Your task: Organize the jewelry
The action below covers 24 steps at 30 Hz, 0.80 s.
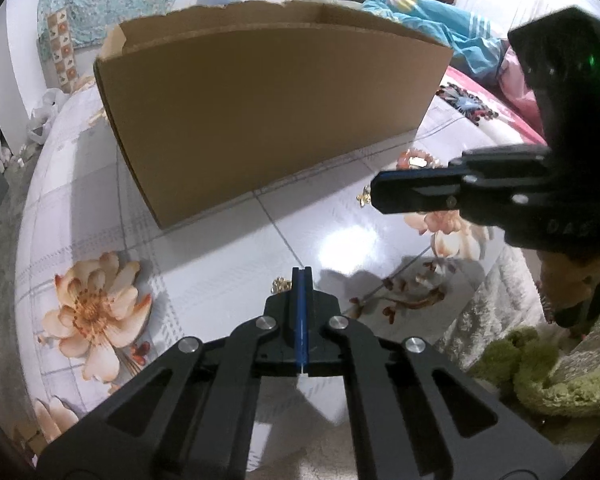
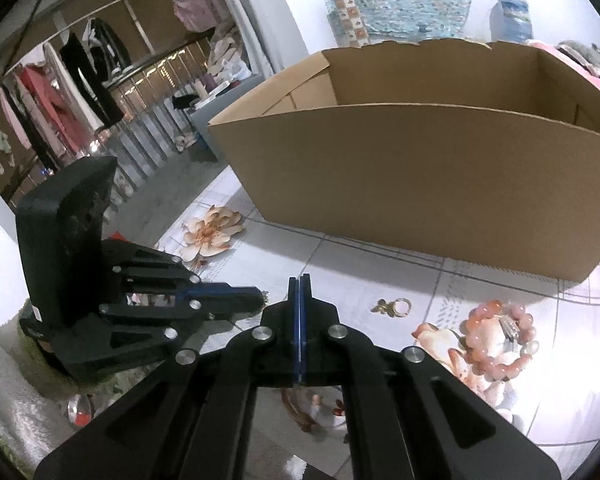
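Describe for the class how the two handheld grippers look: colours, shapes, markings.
Both the left gripper and right gripper are matte black, with slotted linkage bars, silver round rivets and blue strips lining the fingers. The right gripper's body shows a green light.

My left black two-finger gripper with blue pads (image 1: 302, 276) has its fingers pressed flat together. My right black two-finger gripper with blue pads (image 2: 300, 284) is likewise pinched closed, reaching in level from the right with its tip ahead of the left one.
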Each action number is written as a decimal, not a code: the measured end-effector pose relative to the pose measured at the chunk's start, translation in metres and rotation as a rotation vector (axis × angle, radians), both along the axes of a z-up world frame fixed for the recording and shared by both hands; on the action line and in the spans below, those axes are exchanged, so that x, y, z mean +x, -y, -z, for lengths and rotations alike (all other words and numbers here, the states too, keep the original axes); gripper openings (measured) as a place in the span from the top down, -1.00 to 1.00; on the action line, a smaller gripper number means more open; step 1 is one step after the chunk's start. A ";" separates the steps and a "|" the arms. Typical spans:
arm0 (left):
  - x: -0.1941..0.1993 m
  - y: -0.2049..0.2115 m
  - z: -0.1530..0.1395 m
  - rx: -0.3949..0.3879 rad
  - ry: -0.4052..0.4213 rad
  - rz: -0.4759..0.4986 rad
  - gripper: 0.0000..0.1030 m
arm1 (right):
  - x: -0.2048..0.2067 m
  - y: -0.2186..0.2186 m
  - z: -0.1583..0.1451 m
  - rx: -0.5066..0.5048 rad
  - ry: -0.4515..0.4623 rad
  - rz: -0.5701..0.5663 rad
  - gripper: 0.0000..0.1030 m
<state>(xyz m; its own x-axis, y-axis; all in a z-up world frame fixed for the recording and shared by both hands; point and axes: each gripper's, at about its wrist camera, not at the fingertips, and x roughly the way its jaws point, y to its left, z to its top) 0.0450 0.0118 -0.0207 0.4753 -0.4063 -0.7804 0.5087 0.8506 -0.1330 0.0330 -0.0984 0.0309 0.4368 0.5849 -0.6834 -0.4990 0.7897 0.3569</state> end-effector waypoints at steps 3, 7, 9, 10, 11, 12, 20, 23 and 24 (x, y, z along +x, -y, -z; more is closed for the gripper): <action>0.002 0.001 -0.006 0.000 -0.011 0.005 1.00 | -0.001 0.008 0.002 0.020 0.000 0.014 1.00; 0.002 -0.006 -0.009 0.016 -0.042 -0.005 0.82 | -0.002 0.015 0.008 0.056 -0.024 0.018 1.00; 0.002 -0.005 -0.009 0.030 -0.055 -0.013 0.60 | -0.003 0.015 0.011 0.066 -0.031 0.016 1.00; 0.002 -0.003 -0.007 0.046 -0.062 -0.014 0.59 | -0.004 0.015 0.013 0.067 -0.032 0.013 0.99; 0.002 -0.002 -0.006 0.056 -0.067 -0.013 0.59 | -0.005 0.014 0.014 0.064 -0.029 0.010 0.97; 0.003 0.001 -0.004 0.074 -0.075 -0.014 0.59 | -0.006 0.013 0.015 0.059 -0.024 0.010 0.96; 0.012 0.012 0.002 0.156 -0.104 -0.024 0.65 | -0.011 0.016 0.019 0.083 -0.009 0.004 0.96; 0.015 0.017 0.002 0.200 -0.098 -0.016 0.77 | -0.013 0.017 0.020 0.097 -0.009 0.006 0.96; 0.016 0.017 0.002 0.202 -0.101 -0.014 0.77 | -0.013 0.018 0.021 0.104 -0.010 0.008 0.96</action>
